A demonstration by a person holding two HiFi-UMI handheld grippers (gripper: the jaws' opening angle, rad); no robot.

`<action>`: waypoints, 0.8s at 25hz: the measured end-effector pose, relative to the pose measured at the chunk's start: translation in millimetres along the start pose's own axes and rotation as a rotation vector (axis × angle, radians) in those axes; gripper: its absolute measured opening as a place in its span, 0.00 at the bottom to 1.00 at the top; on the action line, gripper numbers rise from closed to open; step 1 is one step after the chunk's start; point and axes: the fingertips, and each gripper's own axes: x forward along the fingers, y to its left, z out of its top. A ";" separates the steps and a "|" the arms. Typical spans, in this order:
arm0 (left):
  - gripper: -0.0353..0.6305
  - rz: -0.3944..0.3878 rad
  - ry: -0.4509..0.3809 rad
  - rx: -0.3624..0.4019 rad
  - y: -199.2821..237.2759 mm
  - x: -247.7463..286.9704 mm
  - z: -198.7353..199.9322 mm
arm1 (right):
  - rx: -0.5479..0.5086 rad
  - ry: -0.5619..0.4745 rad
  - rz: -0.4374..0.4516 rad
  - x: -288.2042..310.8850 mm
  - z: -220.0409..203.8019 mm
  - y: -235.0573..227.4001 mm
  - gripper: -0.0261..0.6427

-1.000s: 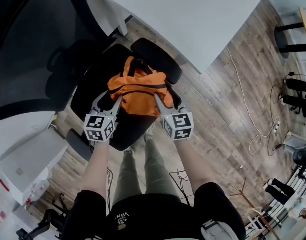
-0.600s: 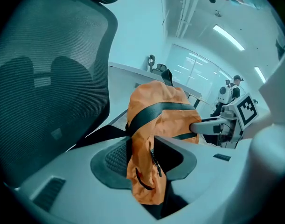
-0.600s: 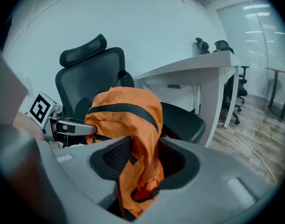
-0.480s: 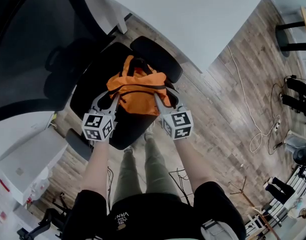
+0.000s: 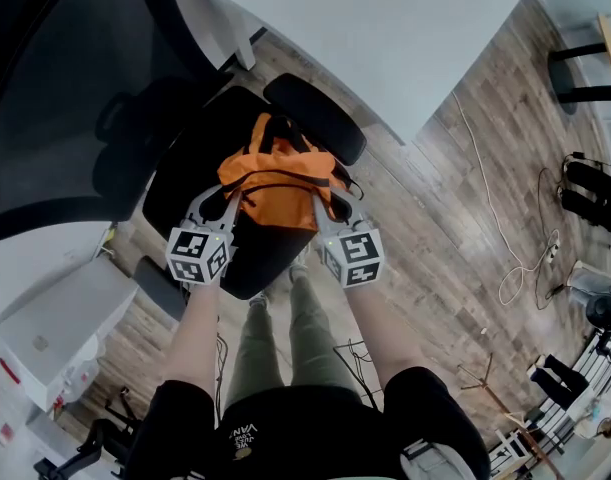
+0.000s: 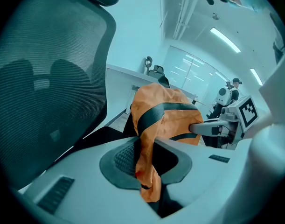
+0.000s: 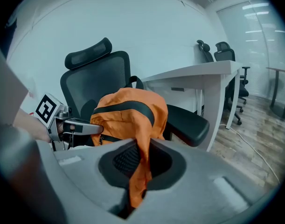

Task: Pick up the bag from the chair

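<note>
I see the orange bag (image 5: 275, 180) on the black seat of the chair (image 5: 185, 183), a little above the centre of the head view. It lies between the mesh backrest (image 5: 65, 98) at the upper left and the armrest (image 5: 315, 118) at the bag's upper right.

My left gripper (image 5: 228, 203) is at the bag's lower left edge and my right gripper (image 5: 325, 206) is at its lower right edge. Both pairs of jaws have just been closing. Each pair now has a fold of the orange cloth pinched between its pads.

In the left gripper view the fold hangs down through the narrow gap between the jaws (black bands run across the cloth higher up). The right gripper reaches in from the right side of that frame. In the right gripper view the jaws are almost together on a thin fold.

A white desk (image 5: 385, 28) fills the top of the head view, and wooden floor (image 5: 455, 198) shows at the right.
</note>
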 end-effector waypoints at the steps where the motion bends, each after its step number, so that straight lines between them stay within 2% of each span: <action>1: 0.14 -0.004 0.001 0.004 -1.3 -1.2 0.7 | 0.001 0.000 -0.003 -1.5 0.7 0.8 0.06; 10: 0.12 -0.029 -0.021 0.046 -13.8 -15.4 13.2 | 0.006 -0.044 -0.023 -19.9 14.0 9.7 0.05; 20: 0.11 -0.052 -0.087 0.090 -31.6 -47.4 51.0 | -0.006 -0.131 -0.054 -53.1 53.5 27.2 0.05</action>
